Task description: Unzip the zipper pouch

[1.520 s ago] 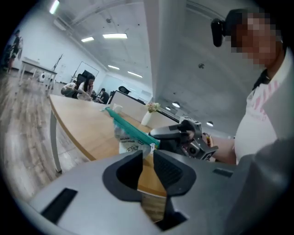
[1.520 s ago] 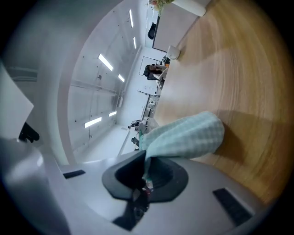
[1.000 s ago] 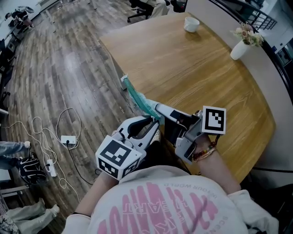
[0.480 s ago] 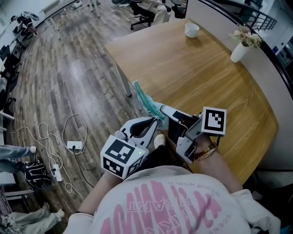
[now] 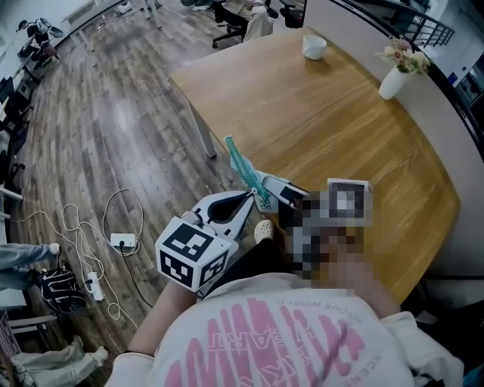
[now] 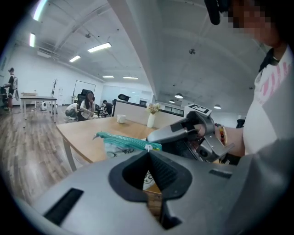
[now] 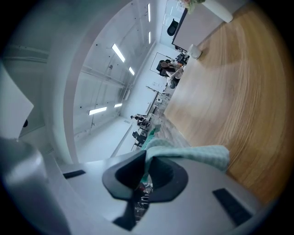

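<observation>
A clear zipper pouch [image 5: 246, 168] with a teal zipper band hangs in the air off the near left edge of the wooden table [image 5: 325, 113]. My left gripper [image 5: 253, 198] is shut on the small white zipper pull [image 6: 148, 148] at the near end of the band. My right gripper [image 5: 277, 186] comes in from the right, partly under a mosaic patch. It is shut on the teal end of the pouch [image 7: 193, 155] right beside the pull. In the left gripper view the pouch [image 6: 120, 142] stretches away to the left, with the right gripper [image 6: 156, 136] next to it.
A white cup [image 5: 315, 45] and a white vase with flowers [image 5: 395, 79] stand at the table's far side. Cables and a power strip [image 5: 121, 240] lie on the wooden floor to the left. Office chairs [image 5: 227, 11] and seated people [image 6: 85, 108] are beyond the table.
Both grips are the same. The left gripper's marker cube has drawn slightly left and toward the person; the pouch stays strung between the grippers.
</observation>
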`<move>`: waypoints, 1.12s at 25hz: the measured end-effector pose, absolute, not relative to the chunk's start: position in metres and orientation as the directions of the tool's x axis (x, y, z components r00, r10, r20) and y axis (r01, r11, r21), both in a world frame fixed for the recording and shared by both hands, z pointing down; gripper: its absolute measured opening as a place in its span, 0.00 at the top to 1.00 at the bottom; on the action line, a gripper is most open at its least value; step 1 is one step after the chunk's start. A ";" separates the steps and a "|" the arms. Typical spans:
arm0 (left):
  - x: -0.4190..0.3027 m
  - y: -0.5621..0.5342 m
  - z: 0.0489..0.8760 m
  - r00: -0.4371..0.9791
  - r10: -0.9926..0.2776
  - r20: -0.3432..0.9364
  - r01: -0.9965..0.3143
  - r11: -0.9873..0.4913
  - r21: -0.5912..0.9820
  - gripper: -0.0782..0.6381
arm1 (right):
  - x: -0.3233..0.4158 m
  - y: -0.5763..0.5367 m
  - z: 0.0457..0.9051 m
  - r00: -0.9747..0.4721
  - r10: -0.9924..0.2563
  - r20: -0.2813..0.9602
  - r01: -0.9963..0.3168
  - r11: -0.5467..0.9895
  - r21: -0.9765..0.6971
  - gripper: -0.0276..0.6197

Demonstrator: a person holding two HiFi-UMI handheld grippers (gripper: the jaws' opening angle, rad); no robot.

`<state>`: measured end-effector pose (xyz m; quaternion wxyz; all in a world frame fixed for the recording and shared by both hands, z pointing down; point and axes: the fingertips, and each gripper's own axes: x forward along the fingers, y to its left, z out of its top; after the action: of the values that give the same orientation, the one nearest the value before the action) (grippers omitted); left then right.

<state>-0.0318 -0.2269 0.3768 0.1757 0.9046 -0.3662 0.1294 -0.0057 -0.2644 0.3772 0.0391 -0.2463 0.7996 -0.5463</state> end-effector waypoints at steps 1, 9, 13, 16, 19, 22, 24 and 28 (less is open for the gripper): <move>-0.033 -0.226 0.377 0.698 -0.617 0.362 -0.708 -0.670 0.224 0.89 | -0.007 -0.263 0.378 -0.876 -0.435 0.209 -0.354 0.283 -0.891 0.95; -0.040 -0.226 0.379 0.687 -0.634 0.355 -0.722 -0.651 0.235 0.89 | -0.008 -0.256 0.381 -0.868 -0.438 0.233 -0.375 0.272 -0.886 0.95; -0.043 -0.227 0.381 0.685 -0.639 0.350 -0.725 -0.646 0.239 0.88 | -0.009 -0.255 0.380 -0.872 -0.434 0.226 -0.370 0.282 -0.885 0.95; -0.045 -0.229 0.382 0.677 -0.647 0.352 -0.733 -0.637 0.239 0.88 | -0.011 -0.253 0.378 -0.878 -0.426 0.220 -0.364 0.294 -0.884 0.95; -0.048 -0.232 0.383 0.662 -0.658 0.358 -0.747 -0.620 0.240 0.88 | -0.010 -0.252 0.379 -0.878 -0.422 0.226 -0.365 0.284 -0.887 0.95; -0.051 -0.236 0.387 0.651 -0.667 0.363 -0.758 -0.600 0.255 0.88 | -0.010 -0.251 0.379 -0.880 -0.417 0.227 -0.364 0.289 -0.885 0.95; -0.055 -0.238 0.390 0.639 -0.677 0.366 -0.769 -0.583 0.263 0.88 | -0.009 -0.251 0.381 -0.878 -0.416 0.236 -0.370 0.278 -0.886 0.95; -0.065 -0.241 0.395 0.617 -0.694 0.372 -0.787 -0.554 0.272 0.88 | -0.010 -0.250 0.381 -0.884 -0.405 0.232 -0.363 0.286 -0.887 0.95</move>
<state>-0.0645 -0.2412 0.3953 0.2095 0.8744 -0.4233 0.1113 -0.0097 -0.2499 0.3815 0.0191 -0.2397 0.8017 -0.5472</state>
